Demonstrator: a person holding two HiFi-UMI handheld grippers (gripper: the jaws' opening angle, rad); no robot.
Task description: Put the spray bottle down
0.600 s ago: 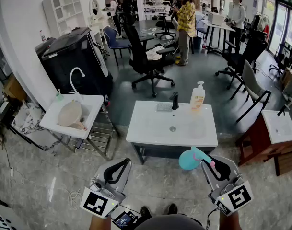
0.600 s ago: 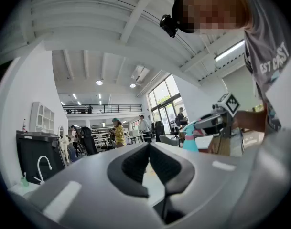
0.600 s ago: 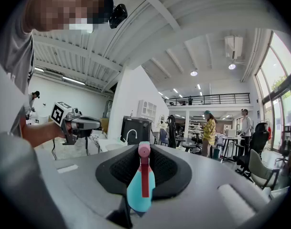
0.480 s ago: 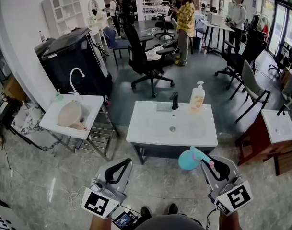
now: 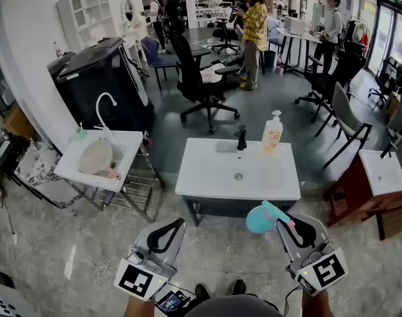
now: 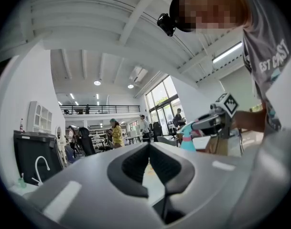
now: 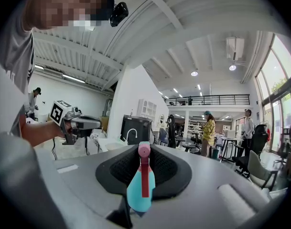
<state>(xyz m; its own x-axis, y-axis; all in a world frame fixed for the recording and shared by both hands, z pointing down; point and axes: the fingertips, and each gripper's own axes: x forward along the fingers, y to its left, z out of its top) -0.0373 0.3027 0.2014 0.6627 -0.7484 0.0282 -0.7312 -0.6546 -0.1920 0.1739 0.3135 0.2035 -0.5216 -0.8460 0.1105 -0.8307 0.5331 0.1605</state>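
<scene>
A teal spray bottle (image 5: 260, 218) with a pink trigger and nozzle hangs in the air just in front of the white basin counter's (image 5: 201, 185) near edge. My right gripper (image 5: 285, 224) is shut on its neck, and the bottle's body sticks out to the left. In the right gripper view the spray bottle (image 7: 141, 187) sits upright between the black pads, pink nozzle on top. My left gripper (image 5: 177, 224) is held at the lower left, shut with nothing in it. The left gripper view shows its pads (image 6: 135, 163) meeting, with the bottle (image 6: 188, 141) off to the right.
On the counter stand a black faucet (image 5: 240, 138) and an orange soap dispenser (image 5: 272, 134), with a drain (image 5: 237, 176) in the basin. A second small sink stand (image 5: 95, 160) is at the left, a wooden stand (image 5: 375, 180) at the right. Office chairs and people are farther back.
</scene>
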